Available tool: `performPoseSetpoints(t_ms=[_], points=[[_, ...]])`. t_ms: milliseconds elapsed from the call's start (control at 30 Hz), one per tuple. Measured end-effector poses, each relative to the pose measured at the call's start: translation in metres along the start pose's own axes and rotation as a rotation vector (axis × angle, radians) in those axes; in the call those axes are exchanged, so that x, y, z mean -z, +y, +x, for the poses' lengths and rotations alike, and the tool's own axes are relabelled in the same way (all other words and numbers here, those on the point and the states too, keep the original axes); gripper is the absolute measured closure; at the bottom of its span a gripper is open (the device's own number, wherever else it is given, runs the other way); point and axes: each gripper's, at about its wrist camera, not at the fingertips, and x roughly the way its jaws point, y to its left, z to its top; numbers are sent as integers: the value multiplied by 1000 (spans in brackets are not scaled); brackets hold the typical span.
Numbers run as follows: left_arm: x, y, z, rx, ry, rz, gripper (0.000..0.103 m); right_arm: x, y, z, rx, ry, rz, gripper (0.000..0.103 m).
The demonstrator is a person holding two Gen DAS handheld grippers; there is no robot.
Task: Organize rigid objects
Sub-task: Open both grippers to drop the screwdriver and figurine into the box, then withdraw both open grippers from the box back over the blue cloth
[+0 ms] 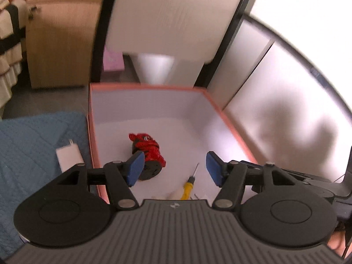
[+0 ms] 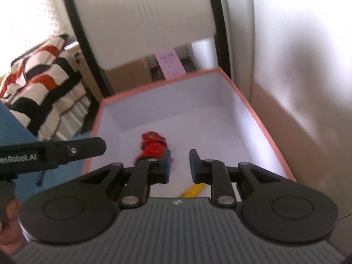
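Looking down both of my claws, I use the pink-edged box (image 1: 228,118) as my marker. My left gripper (image 1: 173,168) hangs over its near end with the blue pads spread wide and nothing between them. My right gripper (image 2: 179,166) hangs over the same near end, its fingers drawn close together with only a narrow gap, clamping nothing.

Inside the box, on the white floor near its middle, lies a red toy car (image 1: 147,149); its black wheels show in the left view, while motion blur smears it in the right one. Closer to the box's near wall lies a yellow-handled screwdriver (image 1: 189,183), tip pointing toward the far wall; my own housing cuts off its handle end. Beside that handle sits something pale, perhaps another small tool, too hidden to name.

Outside the box's left wall, a white block (image 1: 69,156) rests on a blue quilted cloth (image 1: 33,145). Beyond the far wall stands a lilac card (image 2: 171,65) with print too blurred to read. In the right view, my left gripper's arm crosses the box's left rim, and its white lettering, partly cropped, reads "enRobot.AI".
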Motion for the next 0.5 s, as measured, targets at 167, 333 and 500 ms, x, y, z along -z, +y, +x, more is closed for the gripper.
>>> performPoseSetpoints(t_ms=[167,333,500], points=[[5,7,-43,10,-92,8,35,-2,30,-23,-30,-64,-48,80],[20,23,-77,-31,-152,-8,36,10,64,-35,-57,-92,-110,80],[32,44,-108,-60,-194,-41,36,20,86,-46,-89,-100,-127,80]])
